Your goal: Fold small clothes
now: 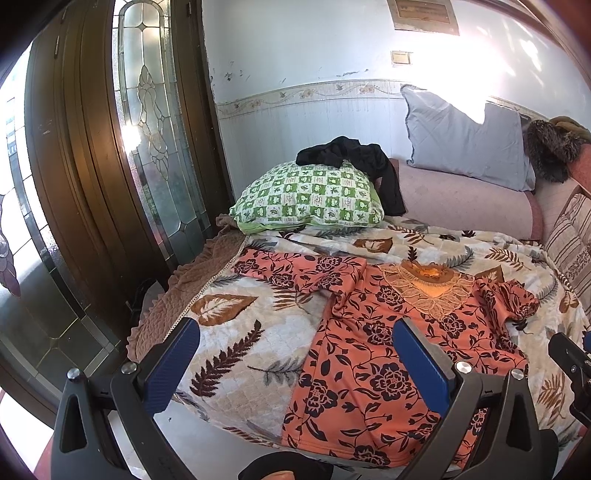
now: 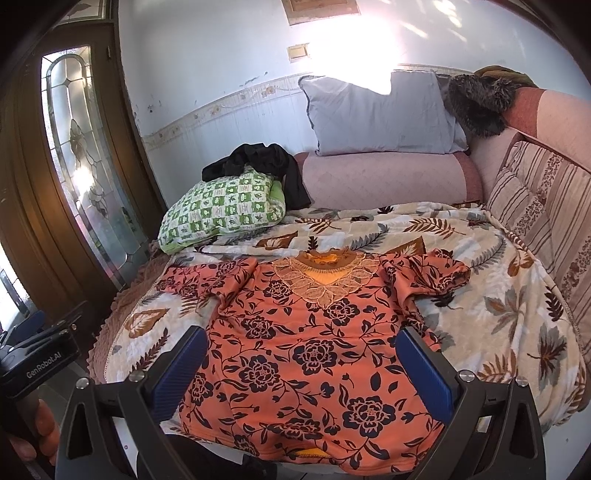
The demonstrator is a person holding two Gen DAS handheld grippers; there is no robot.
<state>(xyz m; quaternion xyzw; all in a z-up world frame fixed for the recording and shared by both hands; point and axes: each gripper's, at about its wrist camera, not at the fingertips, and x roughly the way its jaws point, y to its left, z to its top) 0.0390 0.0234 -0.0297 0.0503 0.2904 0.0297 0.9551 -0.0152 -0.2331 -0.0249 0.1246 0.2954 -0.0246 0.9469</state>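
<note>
Shirt (image 2: 295, 354) hem behind gripper body; wall frame (image 2: 320, 9) cropped at top.

Both wrist cameras near bed foot, facing headward; share orange top (image 1: 373, 354), pillows.

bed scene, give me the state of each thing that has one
orange floral top: spread flat, unfolded, front up
black garment: crumpled on the green pillow
leaf blanket: spread out under the top
left gripper: open, empty
right gripper: open, empty
</note>
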